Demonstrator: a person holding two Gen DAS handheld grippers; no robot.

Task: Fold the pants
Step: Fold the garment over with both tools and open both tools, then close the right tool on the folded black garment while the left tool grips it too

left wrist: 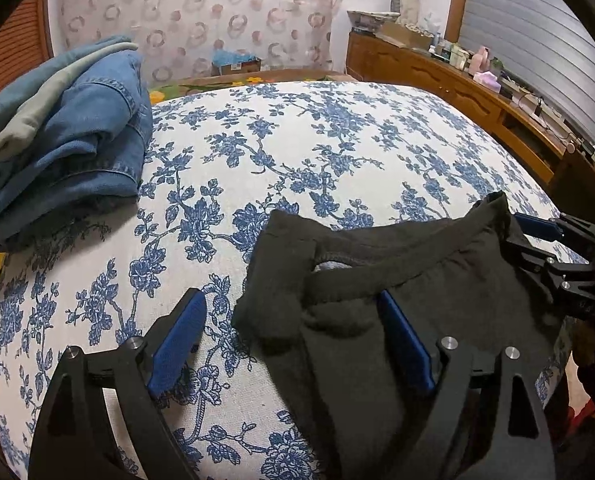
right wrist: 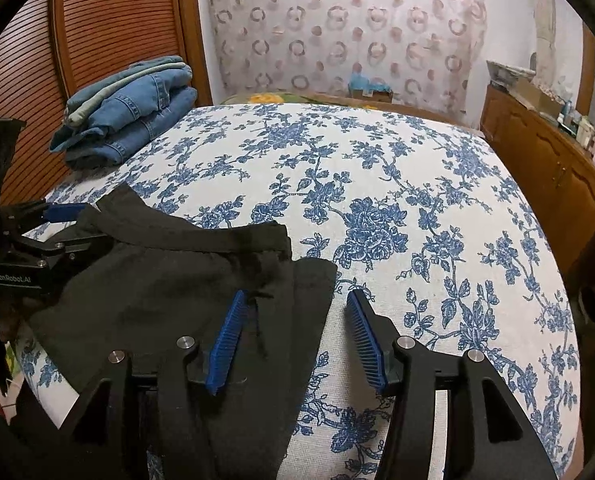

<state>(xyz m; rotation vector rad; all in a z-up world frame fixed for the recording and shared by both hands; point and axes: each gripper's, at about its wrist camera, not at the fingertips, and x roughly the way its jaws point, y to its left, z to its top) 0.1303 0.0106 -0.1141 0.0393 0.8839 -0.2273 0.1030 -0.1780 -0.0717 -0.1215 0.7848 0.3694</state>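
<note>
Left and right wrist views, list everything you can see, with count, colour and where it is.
Black pants: one, black, near edge of the bed, waistband away from the cameras.
Folded jeans: a stack, blue denim, count unclear, far left corner of the bed.
Bedspread: one, white with blue flowers, covering the bed.
Wooden dresser: one, brown, right wall, cluttered top.
Curtain: one, pale with ring pattern, behind the bed.
Left gripper: black with blue pads, open over the pants' left edge.
Right gripper: same, open over the right edge.
</note>
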